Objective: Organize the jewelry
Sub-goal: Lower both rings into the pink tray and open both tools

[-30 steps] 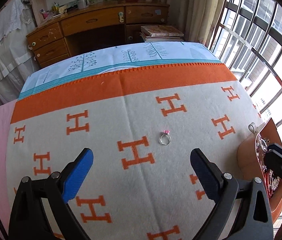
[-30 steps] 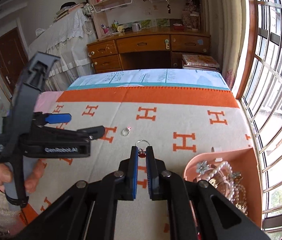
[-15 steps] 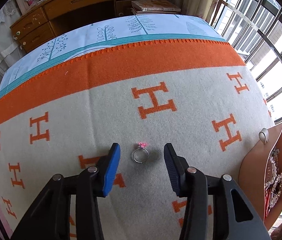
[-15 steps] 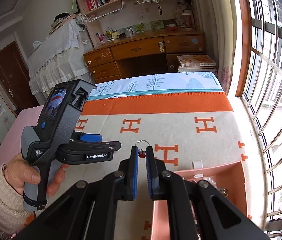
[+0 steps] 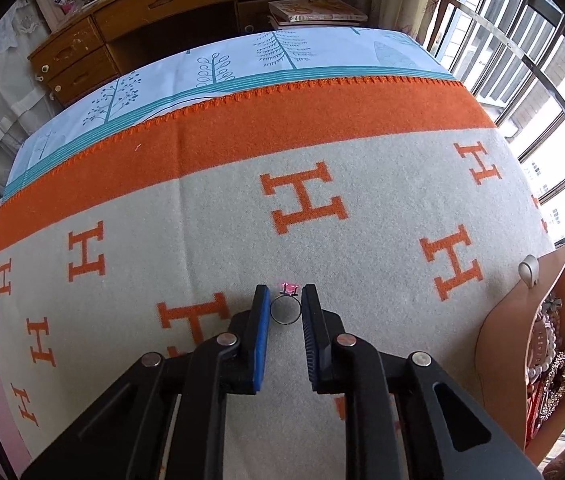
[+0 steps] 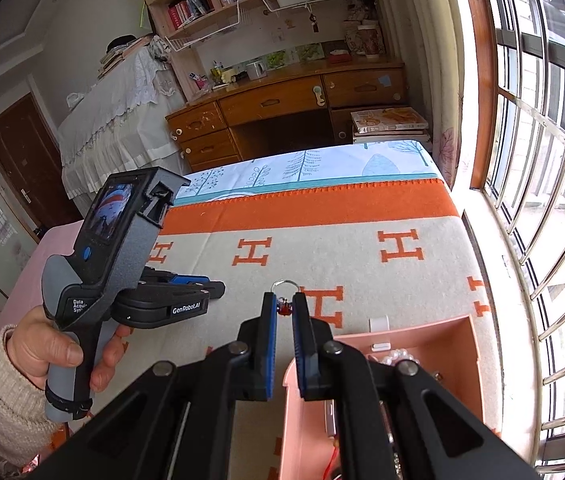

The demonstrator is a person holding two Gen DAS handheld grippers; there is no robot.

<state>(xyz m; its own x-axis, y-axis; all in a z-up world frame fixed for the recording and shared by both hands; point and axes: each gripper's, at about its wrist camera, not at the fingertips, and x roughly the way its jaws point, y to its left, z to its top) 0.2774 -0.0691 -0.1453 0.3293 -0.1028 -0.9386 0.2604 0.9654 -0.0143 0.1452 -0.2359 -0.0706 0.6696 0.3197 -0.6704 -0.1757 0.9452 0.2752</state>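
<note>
Left hand-held gripper (image 5: 285,300) just closing, pads touching pink-stone ring (image 5: 285,310); only right view shows right hand-held gripper (image 6: 283,303) clamping red-charm ring (image 6: 283,307).

A bed carries everything — over it a cream wool blanket (image 5: 210,216) with orange H letters and a broad orange border, and past that border a pale blue sheet (image 5: 242,60) printed with trees. On the blanket lies a small silver ring with a pink stone (image 5: 285,309). At the window side sits a peach-pink open jewelry box (image 6: 434,334) — pearls and beads heaped inside.
</note>
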